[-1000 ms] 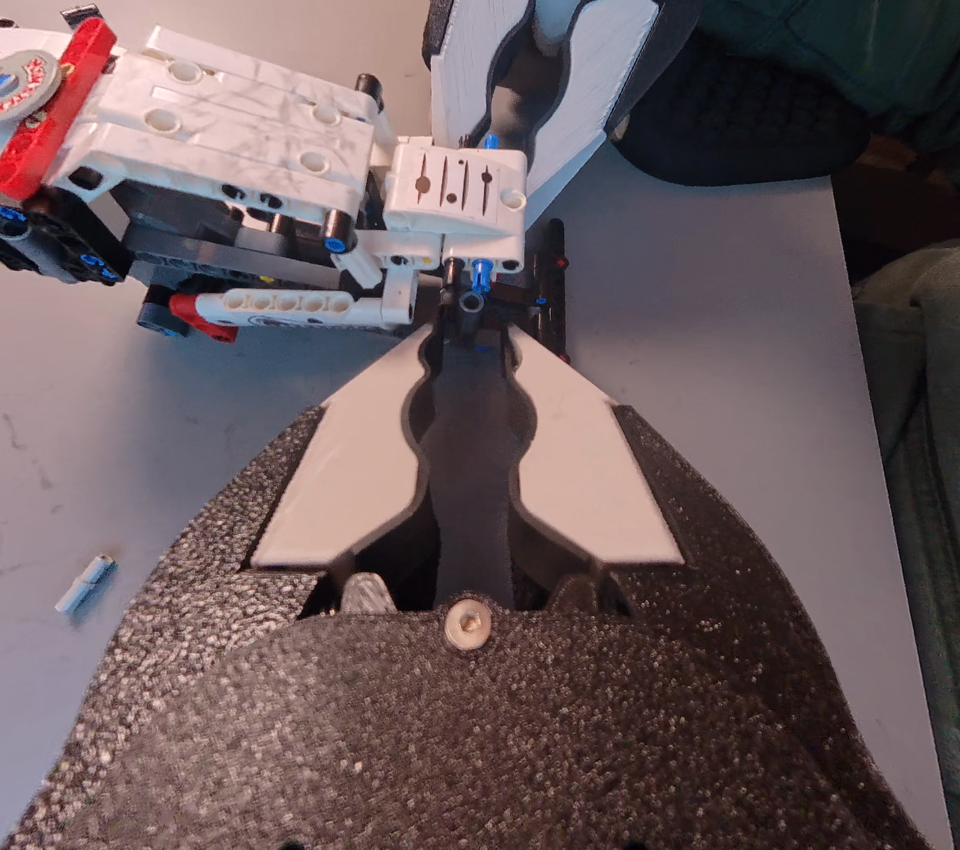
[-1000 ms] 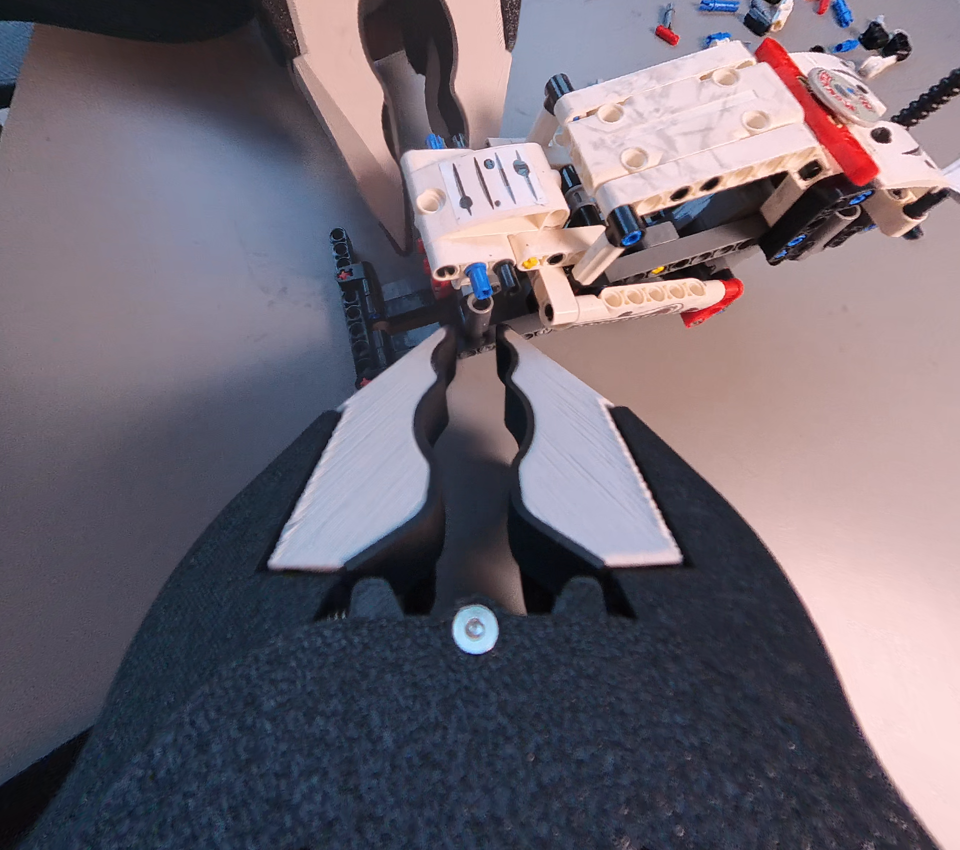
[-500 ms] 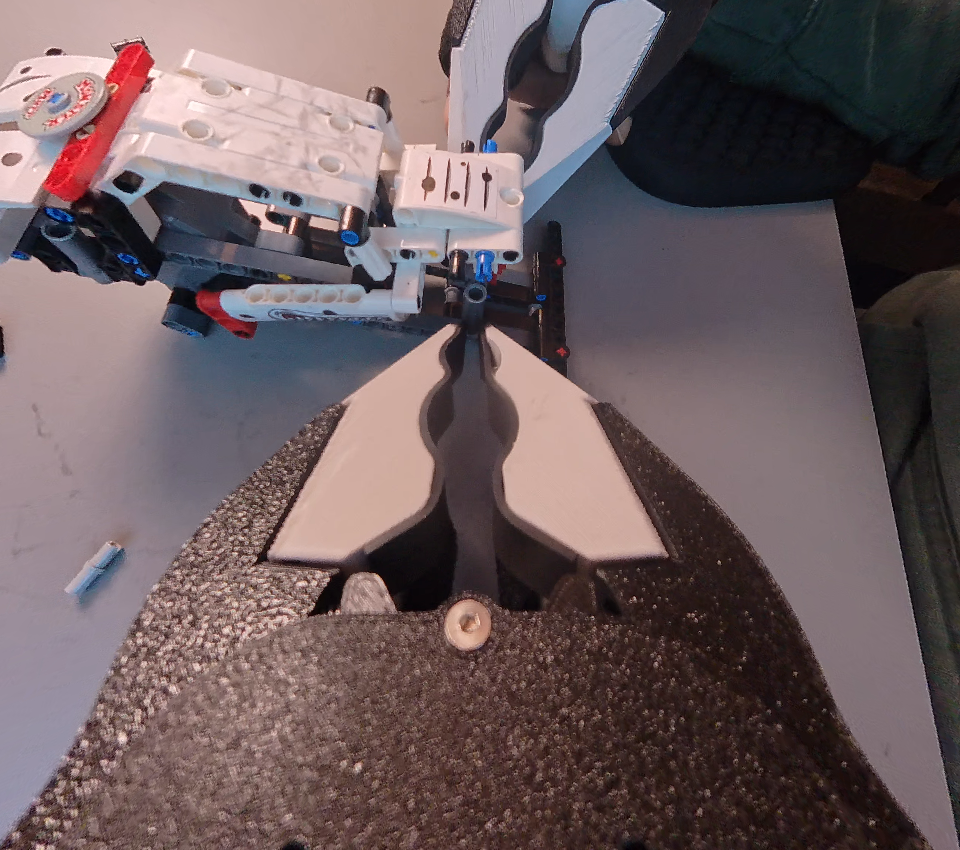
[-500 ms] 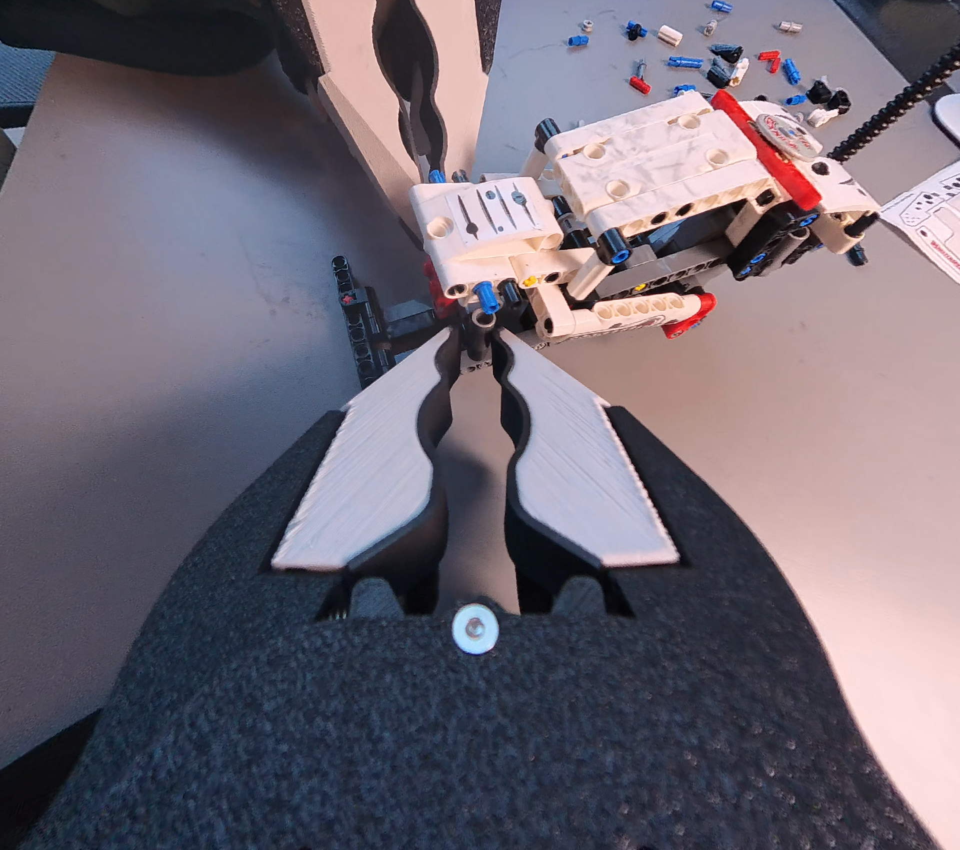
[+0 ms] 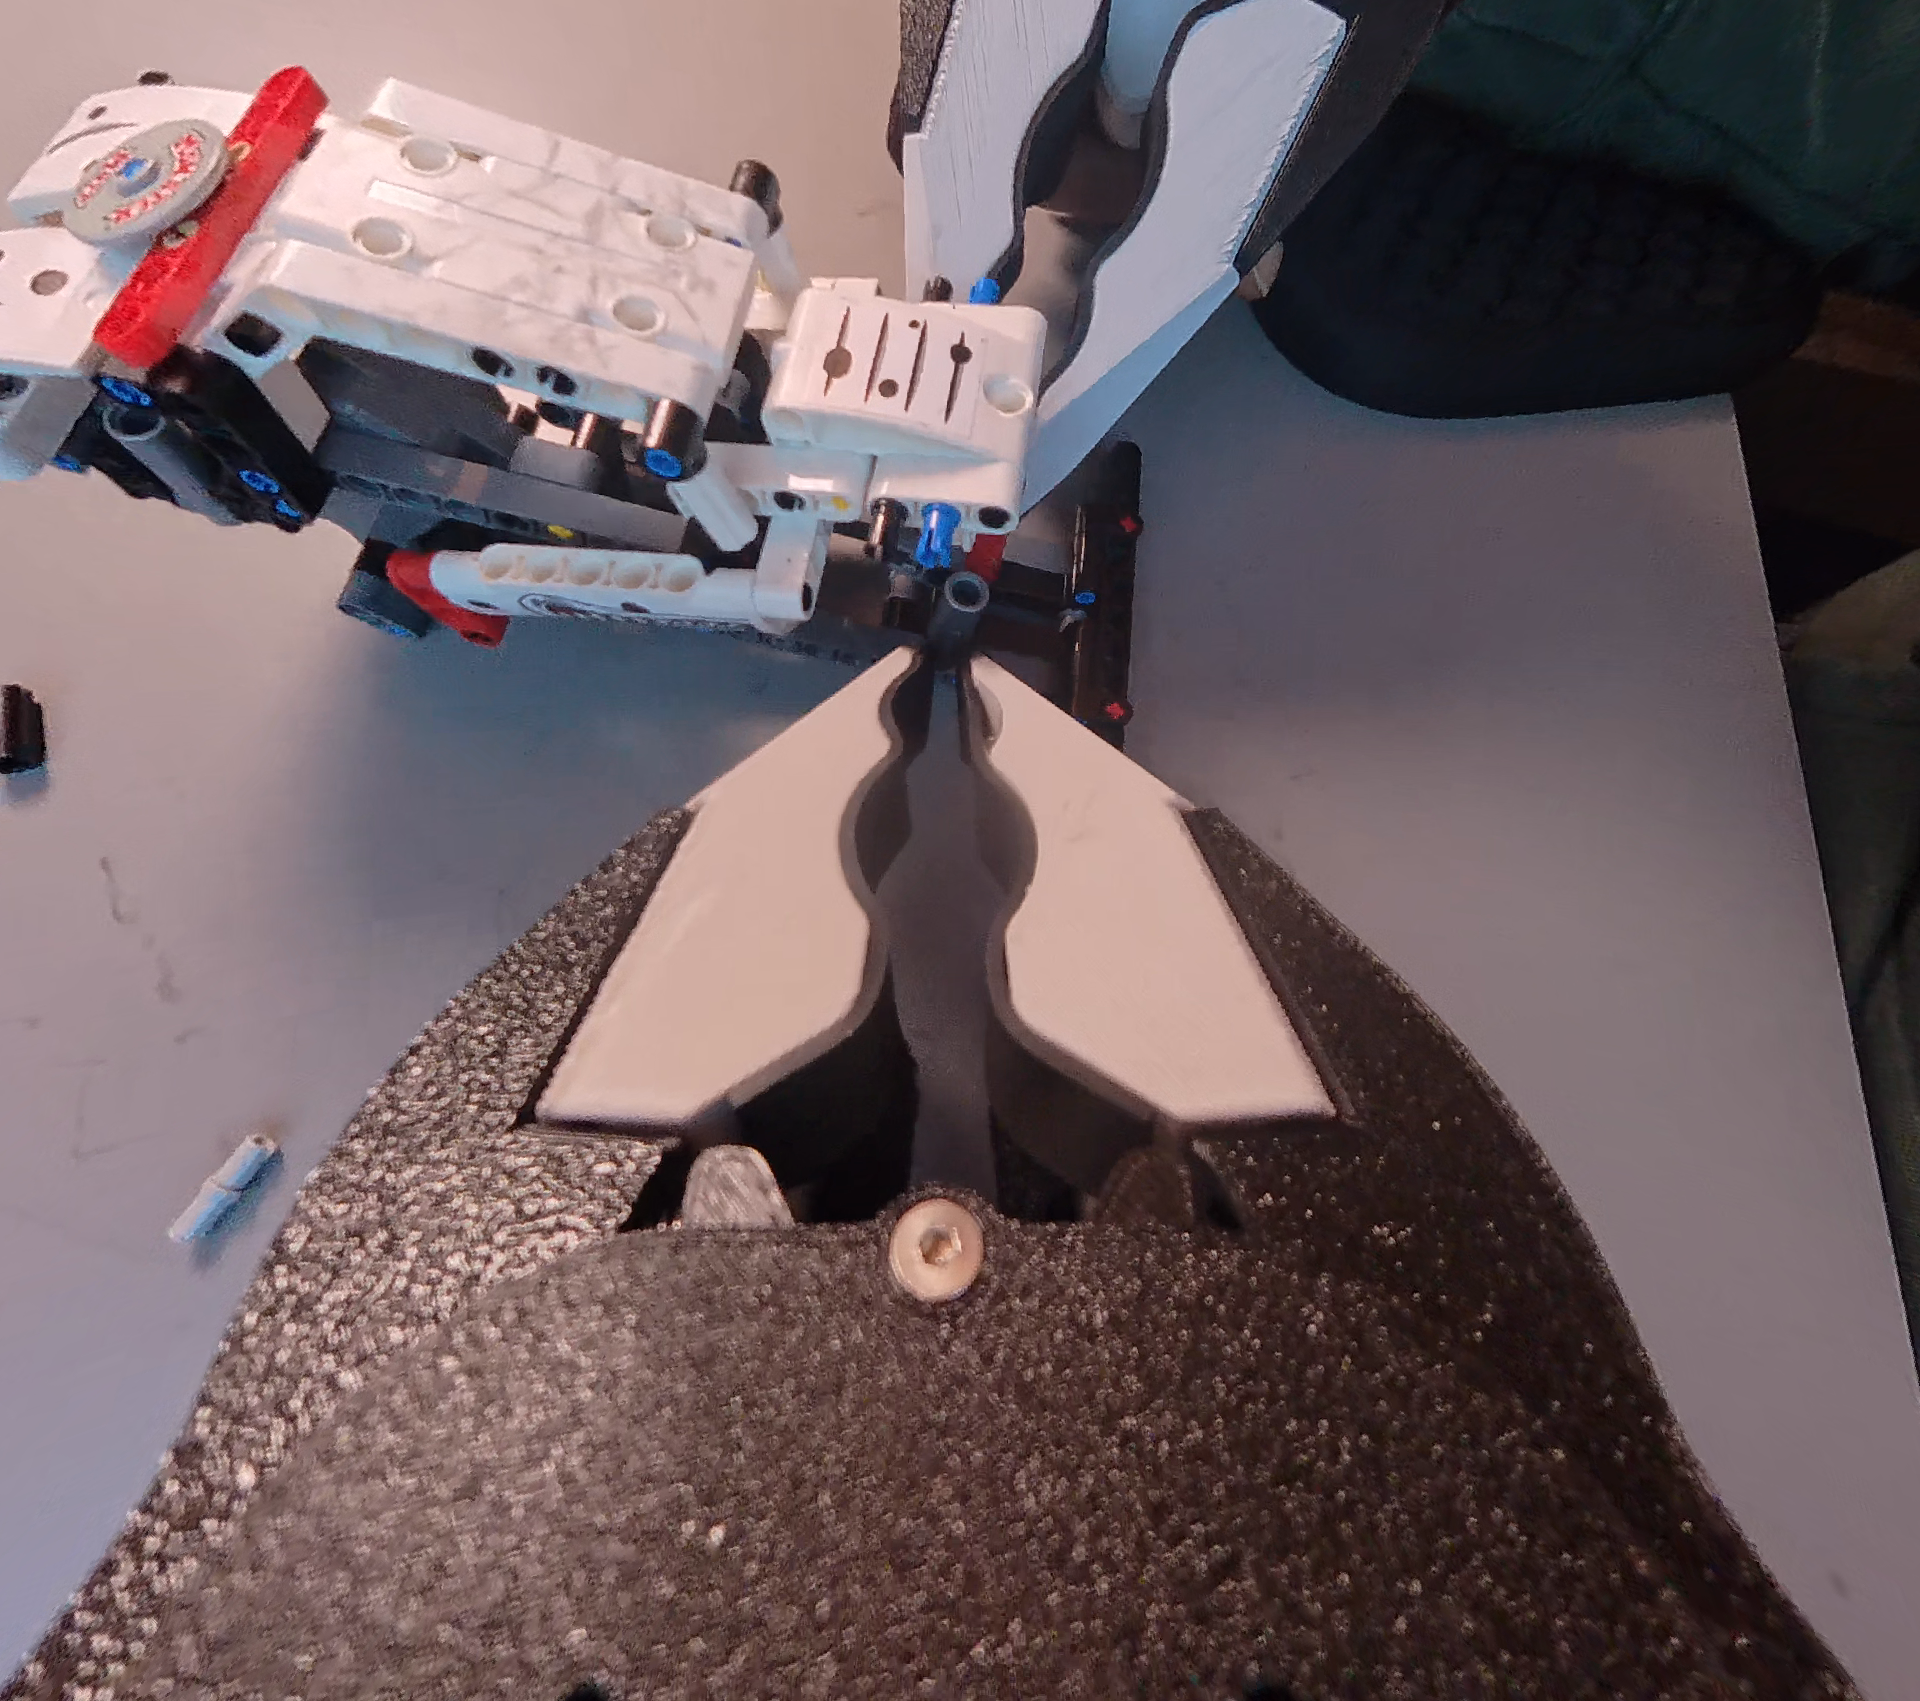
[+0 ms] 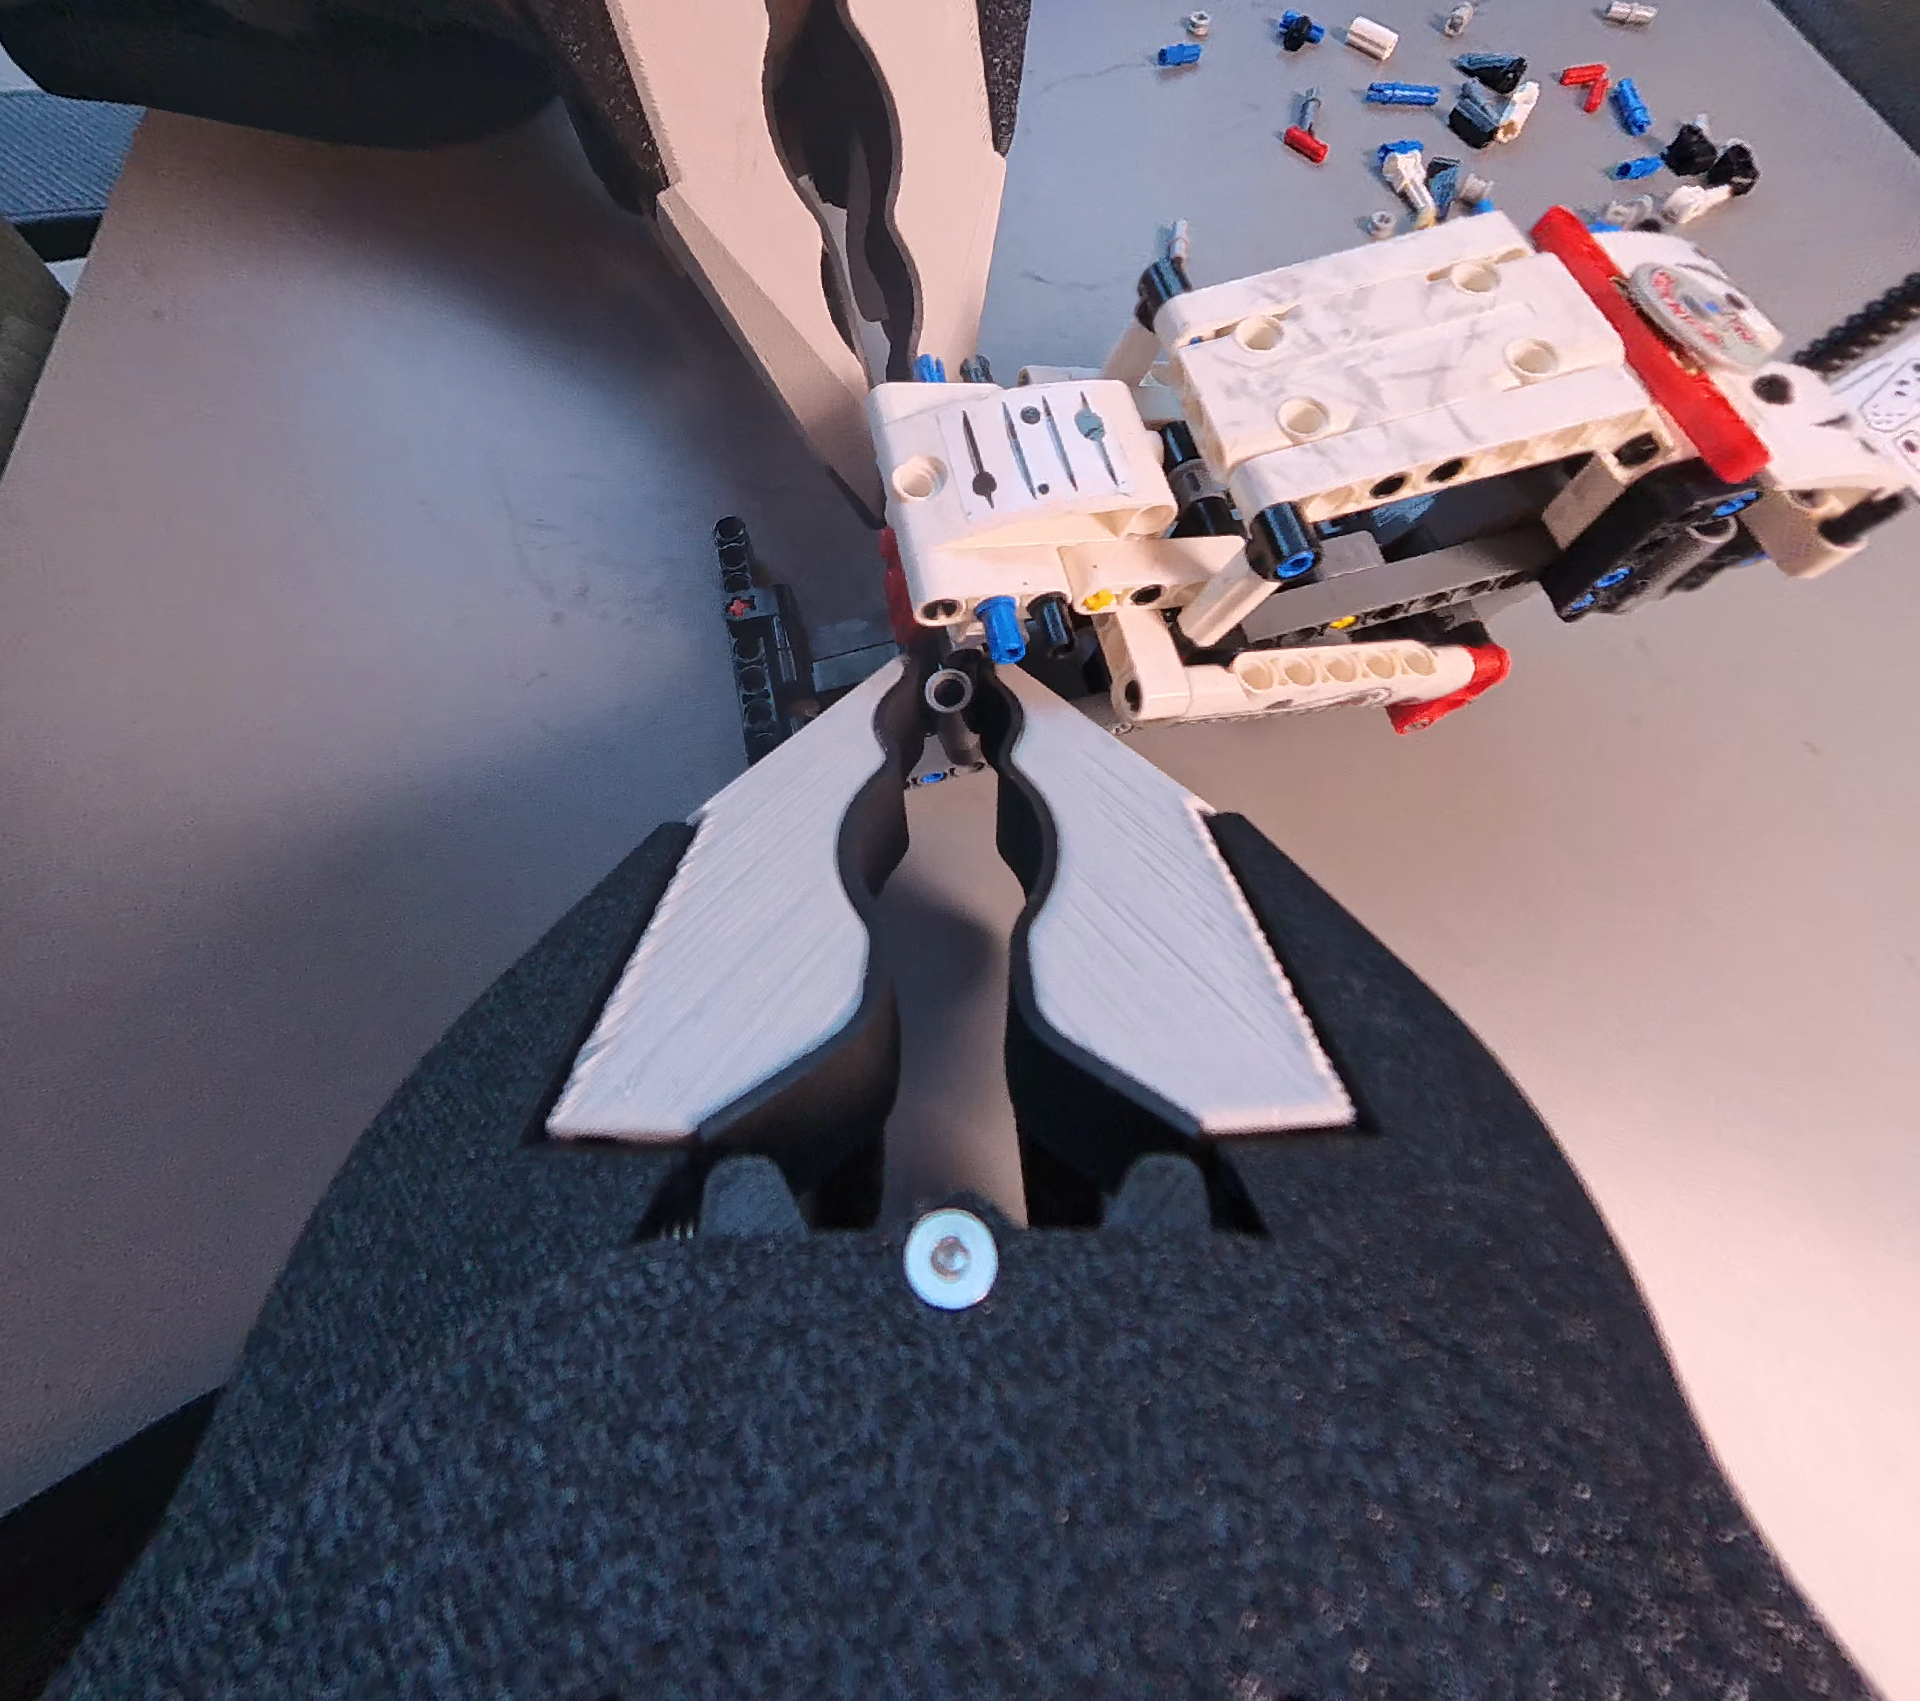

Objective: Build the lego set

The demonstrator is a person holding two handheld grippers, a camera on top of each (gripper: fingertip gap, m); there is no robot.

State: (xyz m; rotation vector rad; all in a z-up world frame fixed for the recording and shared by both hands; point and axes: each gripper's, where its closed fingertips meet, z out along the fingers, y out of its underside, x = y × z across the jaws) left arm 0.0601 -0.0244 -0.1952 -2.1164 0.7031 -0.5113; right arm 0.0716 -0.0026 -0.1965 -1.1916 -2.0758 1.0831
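The lego model [image 5: 499, 363] is held mid-frame, off the table [image 5: 1403, 716]. The left gripper [image 5: 940, 675] is nipped nearly closed on a grey connector [image 5: 961, 602]; the right gripper [image 6: 951, 706] is pinched on a similar grey stub (opp. side). Both grips should be kept firm & level, w/ squeezing forces matched.

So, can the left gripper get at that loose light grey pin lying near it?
Probably yes: the pin lies alone on bare table, but the left gripper is shut on the model's grey connector and must release first.
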